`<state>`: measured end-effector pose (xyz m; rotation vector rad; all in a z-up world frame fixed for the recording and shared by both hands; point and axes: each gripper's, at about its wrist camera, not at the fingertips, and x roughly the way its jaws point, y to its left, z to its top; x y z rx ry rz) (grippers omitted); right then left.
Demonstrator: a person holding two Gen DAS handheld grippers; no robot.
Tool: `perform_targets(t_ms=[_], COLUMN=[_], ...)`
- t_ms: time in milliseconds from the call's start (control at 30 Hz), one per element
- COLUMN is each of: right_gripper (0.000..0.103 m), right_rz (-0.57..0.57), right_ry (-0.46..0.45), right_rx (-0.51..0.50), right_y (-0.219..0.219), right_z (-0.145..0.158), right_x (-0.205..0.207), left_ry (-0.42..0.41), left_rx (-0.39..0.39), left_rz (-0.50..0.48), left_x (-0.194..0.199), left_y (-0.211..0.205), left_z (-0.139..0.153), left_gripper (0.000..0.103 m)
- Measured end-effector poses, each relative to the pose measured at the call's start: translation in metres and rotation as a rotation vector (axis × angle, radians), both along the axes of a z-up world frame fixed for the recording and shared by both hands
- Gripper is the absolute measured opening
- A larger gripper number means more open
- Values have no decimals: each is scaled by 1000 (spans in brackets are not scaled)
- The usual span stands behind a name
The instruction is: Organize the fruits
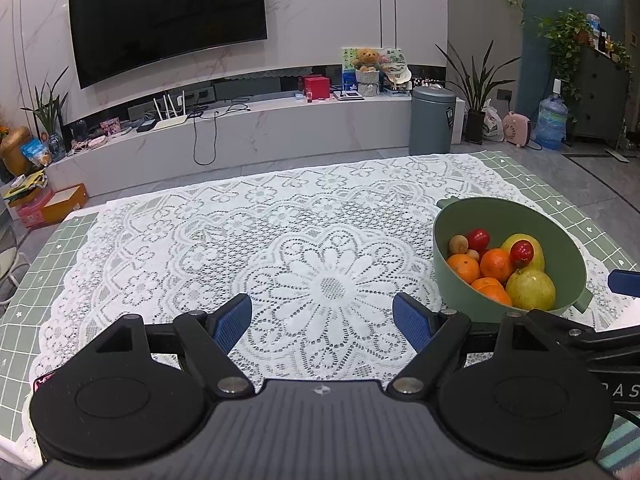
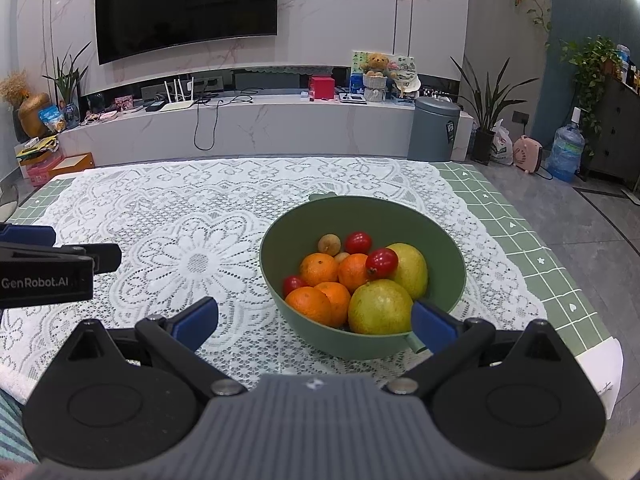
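A green bowl (image 2: 440,236) stands on the lace-covered table and holds several oranges (image 2: 319,269), two yellow-green pears (image 2: 380,306), small red fruits (image 2: 382,262) and a small brown fruit (image 2: 329,244). It also shows at the right in the left wrist view (image 1: 560,236). My right gripper (image 2: 316,318) is open and empty, just in front of the bowl's near rim. My left gripper (image 1: 322,320) is open and empty over the lace to the left of the bowl. The left gripper's body shows at the left edge of the right wrist view (image 2: 44,276).
The white lace cloth (image 1: 256,248) lies over a green checked tablecloth (image 2: 540,256). Beyond the table's far edge are a TV wall, a low marble shelf, a grey bin (image 1: 432,120) and potted plants.
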<state>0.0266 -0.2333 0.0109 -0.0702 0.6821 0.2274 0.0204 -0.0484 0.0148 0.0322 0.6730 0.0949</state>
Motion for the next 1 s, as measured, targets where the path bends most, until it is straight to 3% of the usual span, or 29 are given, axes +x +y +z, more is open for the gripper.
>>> perform_targets(t_ms=[1000], right_gripper=[99], right_rz=[7], right_ry=[20], right_rx=[7], right_y=[0], right_z=[-3], right_x=[2], left_ry=[-12], left_rx=[0], left_rz=[17], left_x=[-3], left_y=[1], left_z=[4], left_gripper=[93])
